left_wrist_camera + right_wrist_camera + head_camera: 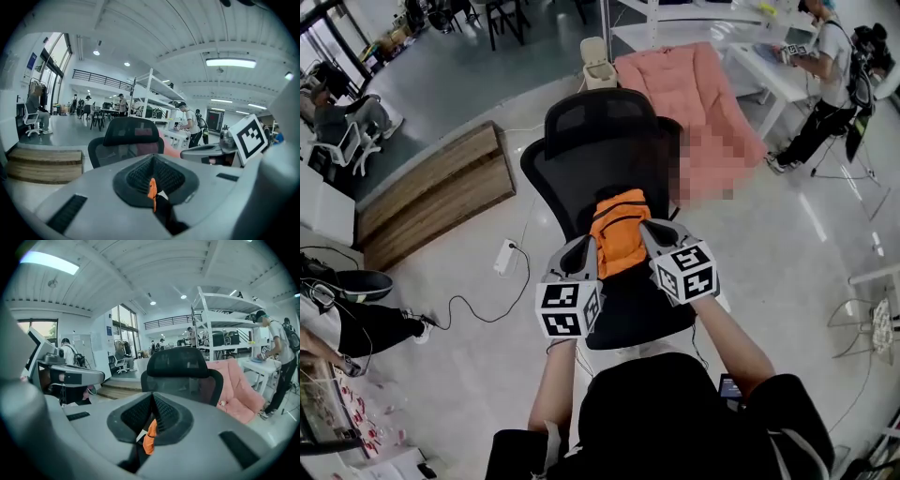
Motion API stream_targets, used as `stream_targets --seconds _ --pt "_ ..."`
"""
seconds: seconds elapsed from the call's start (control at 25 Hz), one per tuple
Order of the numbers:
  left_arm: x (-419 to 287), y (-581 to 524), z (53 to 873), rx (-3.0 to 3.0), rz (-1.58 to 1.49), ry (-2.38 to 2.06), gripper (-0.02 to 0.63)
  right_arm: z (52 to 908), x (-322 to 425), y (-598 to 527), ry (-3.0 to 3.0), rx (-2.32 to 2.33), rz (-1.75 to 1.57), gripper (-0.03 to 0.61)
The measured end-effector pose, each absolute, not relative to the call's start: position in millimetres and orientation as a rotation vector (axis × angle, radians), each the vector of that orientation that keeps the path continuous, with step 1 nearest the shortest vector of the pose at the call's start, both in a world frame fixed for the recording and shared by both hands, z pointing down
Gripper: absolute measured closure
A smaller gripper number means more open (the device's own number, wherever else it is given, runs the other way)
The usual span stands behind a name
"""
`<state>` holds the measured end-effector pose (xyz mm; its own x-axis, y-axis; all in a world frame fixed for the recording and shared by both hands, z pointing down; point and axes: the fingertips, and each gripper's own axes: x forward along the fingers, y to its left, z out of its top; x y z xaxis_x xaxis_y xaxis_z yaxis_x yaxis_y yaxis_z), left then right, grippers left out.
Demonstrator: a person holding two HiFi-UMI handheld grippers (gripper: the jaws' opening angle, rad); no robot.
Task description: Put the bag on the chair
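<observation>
An orange bag point(619, 232) with black straps hangs between my two grippers, over the seat of a black mesh office chair point(609, 141). My left gripper point(584, 251) is shut on the bag's left edge, and a thin strip of orange fabric point(152, 189) shows pinched in its jaws. At the bag's right edge my right gripper point(654, 234) is also shut, with an orange fold point(150, 437) caught between its pads. The chair's headrest point(132, 132) point(178, 363) stands straight ahead in both gripper views. Whether the bag touches the seat is hidden.
A pink cover point(703, 103) lies behind the chair on the right, with a white bin point(598, 62) beside it. A wooden platform point(431, 192) sits at the left. A power strip point(504, 255) and cable trail on the floor. A person point(827, 80) stands at white tables at the back right.
</observation>
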<state>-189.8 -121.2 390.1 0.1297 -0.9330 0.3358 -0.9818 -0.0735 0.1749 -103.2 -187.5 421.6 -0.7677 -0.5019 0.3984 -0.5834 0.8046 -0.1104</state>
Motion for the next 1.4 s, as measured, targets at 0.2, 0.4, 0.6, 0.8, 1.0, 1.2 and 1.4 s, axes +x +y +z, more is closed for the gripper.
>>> stream_targets --seconds 0.2,0.4,0.6,0.8,1.0,1.2,1.4 --pt "-184.9 -103.2 363.6 2.116 0.139 -1.885 0.601 395.9 -104.4 -170.0 -2.693 0.837 0.259 0.577" --pt "-185.1 -80.8 341.8 2.161 0.109 -1.909 0.601 367.8 -103.4 -151.1 -2.745 0.893 0.264 0.577" --pt "-183.0 -58.9 330.2 2.172 0.058 -1.898 0.601 344.0 -99.0 -131.2 -2.793 0.938 0.316 0.577" --pt "-176.0 -43.6 327.8 2.192 0.017 -1.872 0.601 341.4 -98.6 -112.0 -2.795 0.935 0.277 0.577" --pt "-168.0 -37.5 321.2 2.213 -0.019 -1.85 0.601 337.8 -93.9 -99.7 -2.796 0.918 0.258 0.577" --pt "-159.2 -33.3 309.3 2.24 -0.057 -1.85 0.601 329.7 -87.0 -94.2 -2.811 0.91 0.237 0.577" --pt "-148.7 -29.4 292.4 2.257 -0.087 -1.867 0.601 315.8 -78.1 -87.0 -2.838 0.89 0.208 0.577"
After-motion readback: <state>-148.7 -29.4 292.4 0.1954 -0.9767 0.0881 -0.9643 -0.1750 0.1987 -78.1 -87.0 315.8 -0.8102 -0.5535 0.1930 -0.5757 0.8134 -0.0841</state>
